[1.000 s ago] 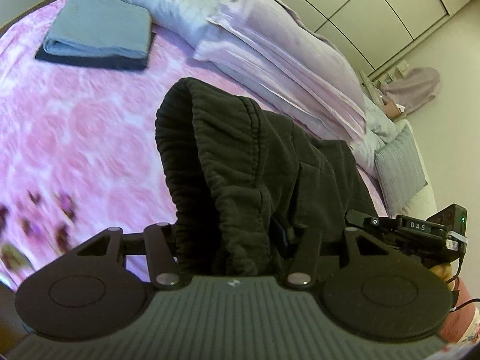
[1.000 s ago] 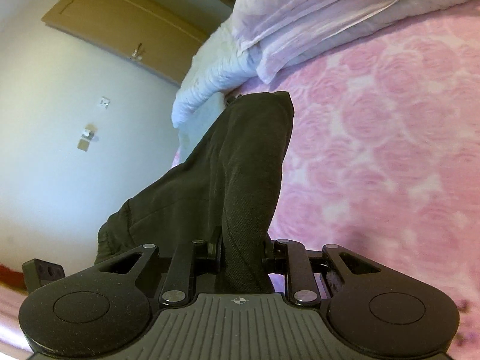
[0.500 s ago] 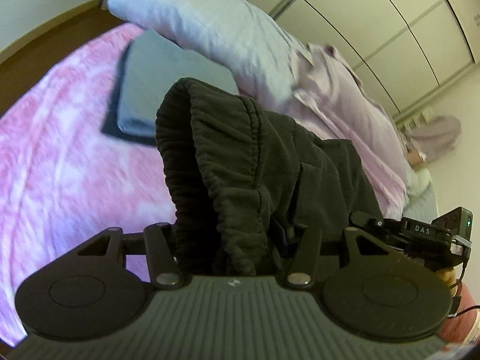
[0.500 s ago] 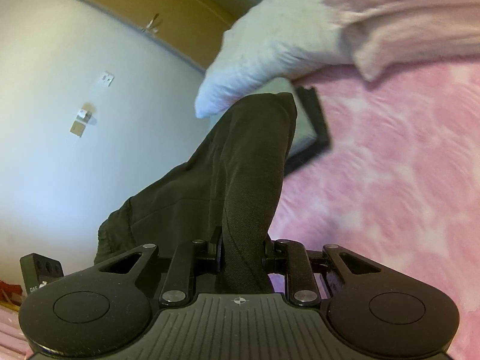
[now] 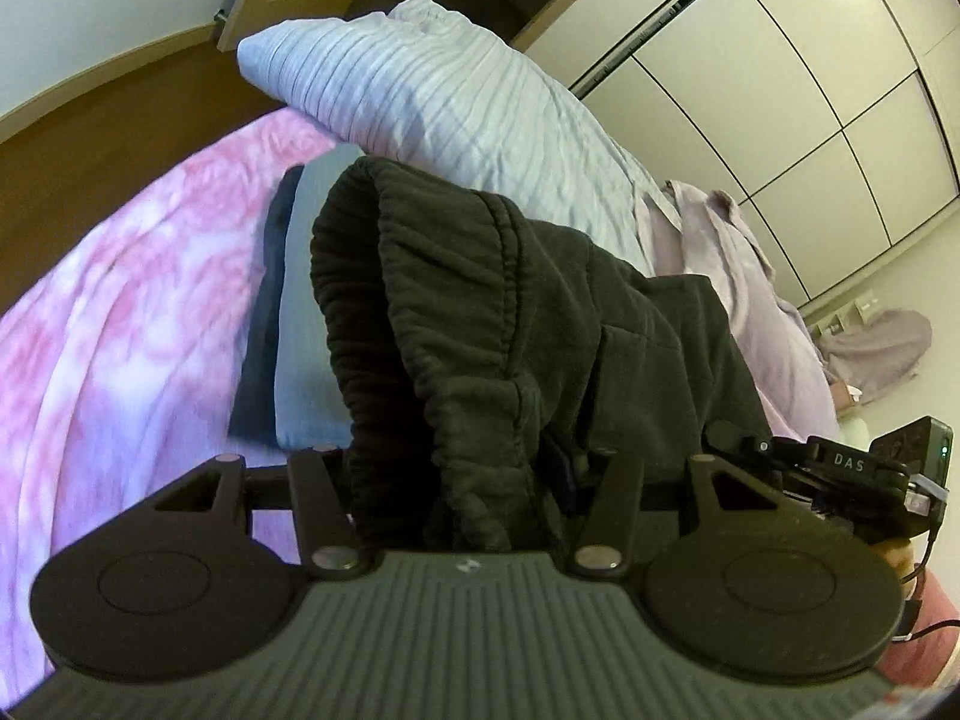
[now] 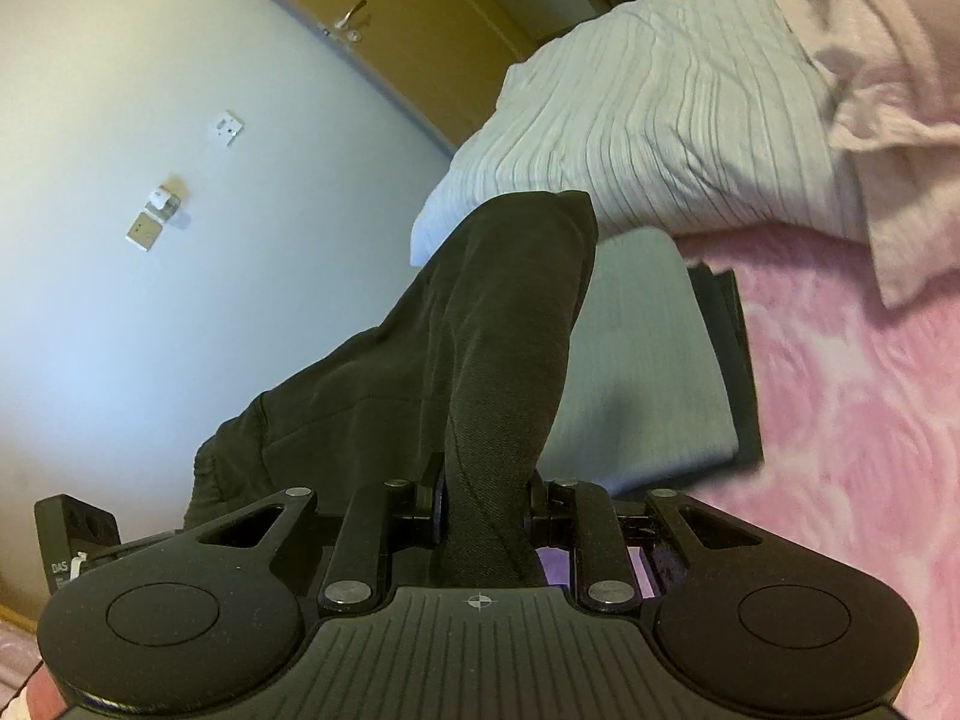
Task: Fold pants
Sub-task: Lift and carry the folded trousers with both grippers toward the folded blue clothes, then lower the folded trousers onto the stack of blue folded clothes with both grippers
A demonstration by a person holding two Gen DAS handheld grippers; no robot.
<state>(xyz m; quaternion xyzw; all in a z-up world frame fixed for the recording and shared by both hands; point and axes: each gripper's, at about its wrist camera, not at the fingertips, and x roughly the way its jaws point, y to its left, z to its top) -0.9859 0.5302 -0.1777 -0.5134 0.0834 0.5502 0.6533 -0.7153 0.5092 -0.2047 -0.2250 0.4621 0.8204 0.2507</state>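
Now both grippers carry the black pants (image 5: 540,324) towards the folded stack.
Left gripper (image 5: 462,480) pinches the bunched waistband, right gripper (image 6: 483,510) the leg; the grey folded stack (image 6: 636,360), previously farther away, lies just ahead for stacking.

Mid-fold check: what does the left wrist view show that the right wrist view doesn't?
Only the left wrist view: the pants' gathered waistband, clamped in the left gripper, and white wardrobe doors.

Only the right wrist view: a smooth fold of the pants clamped in the right gripper, and a door handle.

Both: black pants, striped pillow, folded grey-blue clothes, pink bedspread.
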